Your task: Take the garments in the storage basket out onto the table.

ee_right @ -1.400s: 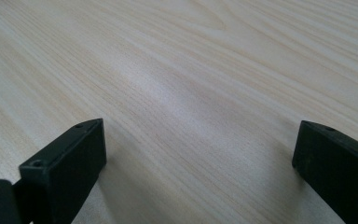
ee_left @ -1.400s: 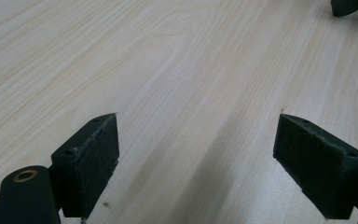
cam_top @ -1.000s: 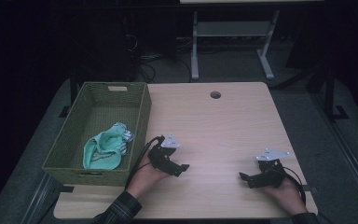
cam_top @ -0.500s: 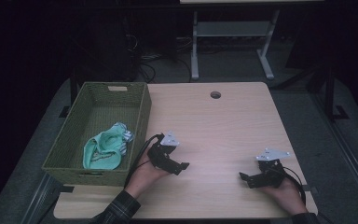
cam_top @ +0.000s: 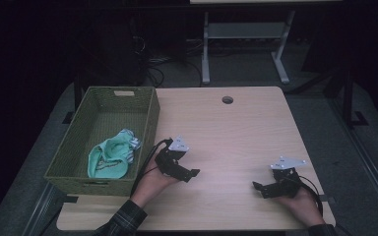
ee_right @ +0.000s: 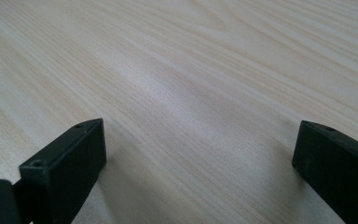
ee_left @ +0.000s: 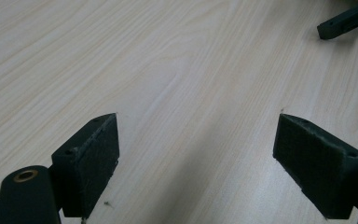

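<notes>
Claws are both spread wide with nothing in them. My left claw rests just beside the basket; my right claw sits far from it. The green cloth lies inside the basket, so I should reach in slowly.

High view overlooks the table; both gripper views skim its woodgrain closely.
</notes>
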The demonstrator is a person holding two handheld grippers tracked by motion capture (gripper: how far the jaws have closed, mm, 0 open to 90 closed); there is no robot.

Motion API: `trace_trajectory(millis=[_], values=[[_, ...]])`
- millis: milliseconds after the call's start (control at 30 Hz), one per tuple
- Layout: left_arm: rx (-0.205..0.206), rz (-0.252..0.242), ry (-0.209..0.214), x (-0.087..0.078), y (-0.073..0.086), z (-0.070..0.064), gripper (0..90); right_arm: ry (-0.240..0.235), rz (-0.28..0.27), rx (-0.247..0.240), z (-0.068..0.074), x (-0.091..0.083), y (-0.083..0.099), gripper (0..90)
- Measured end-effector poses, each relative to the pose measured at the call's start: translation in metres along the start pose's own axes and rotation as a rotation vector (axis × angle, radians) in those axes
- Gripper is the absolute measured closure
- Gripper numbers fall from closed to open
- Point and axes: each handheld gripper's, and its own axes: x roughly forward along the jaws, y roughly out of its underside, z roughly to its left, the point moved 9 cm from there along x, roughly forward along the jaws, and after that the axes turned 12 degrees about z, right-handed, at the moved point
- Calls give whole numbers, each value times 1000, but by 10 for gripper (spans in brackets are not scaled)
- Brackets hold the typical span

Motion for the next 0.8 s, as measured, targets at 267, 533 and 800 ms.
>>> trace_trajectory(millis=[267, 533, 800], values=[[-1, 2, 1, -3, -2, 0, 139, 0, 0, 0, 0, 0, 0, 22], [-7, -2, 9, -8, -6, 0, 139, 0, 0, 0, 0, 0, 0, 22], [0, -16, 10, -15, -13, 1, 145, 0, 0, 0, 0, 0, 0, 22]])
